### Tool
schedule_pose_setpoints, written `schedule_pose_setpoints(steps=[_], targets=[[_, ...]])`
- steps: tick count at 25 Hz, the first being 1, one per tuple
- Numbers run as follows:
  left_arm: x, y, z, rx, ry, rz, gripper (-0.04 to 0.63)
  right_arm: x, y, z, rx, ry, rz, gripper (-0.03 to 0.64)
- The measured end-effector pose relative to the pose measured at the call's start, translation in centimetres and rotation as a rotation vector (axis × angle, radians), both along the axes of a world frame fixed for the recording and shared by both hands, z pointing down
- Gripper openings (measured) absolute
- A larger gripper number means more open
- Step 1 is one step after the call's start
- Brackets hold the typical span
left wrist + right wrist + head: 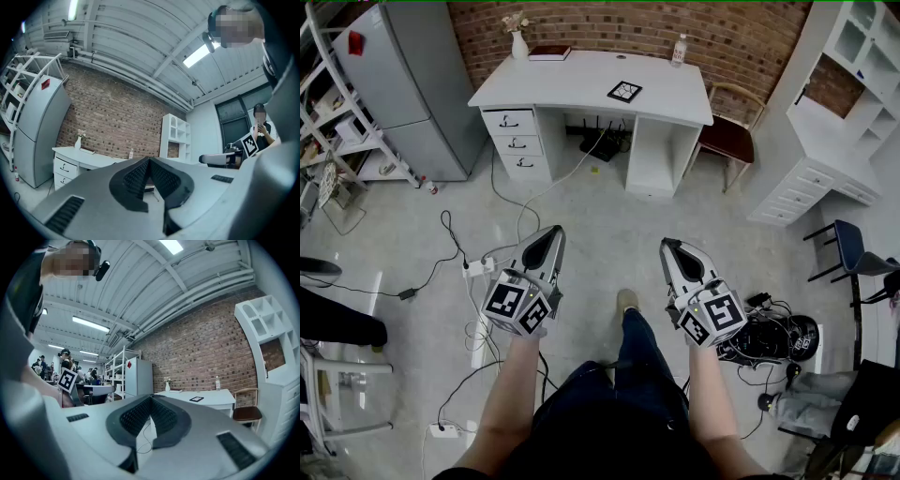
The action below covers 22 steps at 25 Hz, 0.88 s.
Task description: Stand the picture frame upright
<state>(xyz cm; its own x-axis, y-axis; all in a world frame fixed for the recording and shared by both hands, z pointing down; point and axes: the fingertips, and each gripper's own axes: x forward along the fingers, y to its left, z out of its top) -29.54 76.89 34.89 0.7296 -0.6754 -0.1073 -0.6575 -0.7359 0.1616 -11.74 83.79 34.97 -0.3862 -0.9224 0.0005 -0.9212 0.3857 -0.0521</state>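
The picture frame [624, 91], small with a black border, lies flat on the white desk [572, 94] against the brick wall. It also shows as a dark flat shape, the frame [196, 399], on the desk top in the right gripper view. Both grippers hang over the floor well short of the desk, pointing toward it. My left gripper [556, 232] is shut with nothing between its jaws, and so is my right gripper [667, 246]. In the left gripper view the left gripper [149, 160] shows its pads meeting; the frame is hidden behind them.
A vase [518, 44], a book [549, 53] and a bottle [679, 51] stand on the desk. A chair [727, 139] sits right of it, a white shelf unit [839, 103] further right, a grey fridge [412, 84] left. Cables and a power strip [475, 267] lie on the floor.
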Motion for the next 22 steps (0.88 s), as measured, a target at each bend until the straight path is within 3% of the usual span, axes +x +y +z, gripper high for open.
schedule_pose_setpoints(steps=[11,22], targets=[[1.1,-5.4,0.3,-0.011,-0.011,-0.033,0.012,2.1,-5.6,1.1,-0.009,-0.018,0.005,0.004],[6.5,-15.6,1.3,-0.034,-0.006,-0.054,0.012,8.5,-16.0,1.8,-0.038,-0.022,0.015,0.005]])
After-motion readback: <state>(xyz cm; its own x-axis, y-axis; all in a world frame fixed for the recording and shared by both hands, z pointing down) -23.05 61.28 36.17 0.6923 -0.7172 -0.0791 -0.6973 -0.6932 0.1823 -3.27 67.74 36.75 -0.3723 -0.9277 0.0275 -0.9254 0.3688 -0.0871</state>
